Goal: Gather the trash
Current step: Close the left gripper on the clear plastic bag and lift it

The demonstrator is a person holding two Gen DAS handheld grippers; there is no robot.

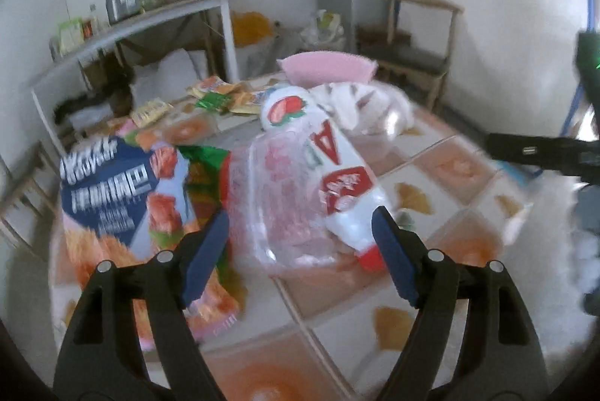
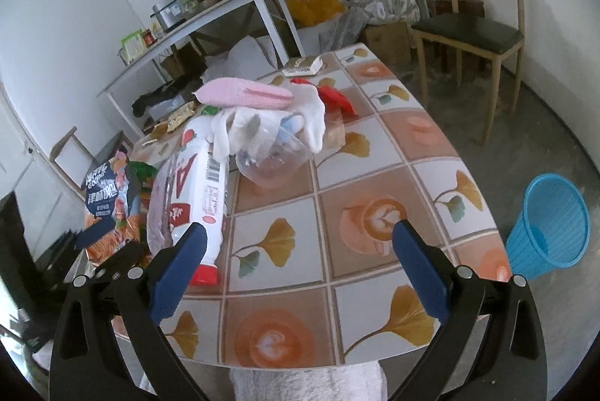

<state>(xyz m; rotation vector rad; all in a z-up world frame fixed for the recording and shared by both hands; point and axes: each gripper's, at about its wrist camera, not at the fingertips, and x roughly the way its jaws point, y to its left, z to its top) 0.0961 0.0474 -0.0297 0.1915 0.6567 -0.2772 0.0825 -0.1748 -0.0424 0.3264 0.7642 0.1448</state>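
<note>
Lying on its side on the desk, the white bottle is pointing its red cap toward the near edge, its long axis running from that cap back toward the heap of white cloth and the pink pouch. A crumpled clear plastic tray is leaning against the bottle's side, and a blue snack bag is lying beyond the tray, farther from the bottle. A clear plastic cup is resting tipped over just beside the bottle's far end, partly under the cloth. A red wrapper is lying behind the cloth, well away from the bottle.

The left gripper is hovering over the bottle's cap end with its fingers spread wide, gripping nothing. The right gripper is hanging above bare desk beside the cap, its fingers likewise wide apart and empty. A blue basket is standing on the floor, well apart from the bottle, past the desk's corner.
</note>
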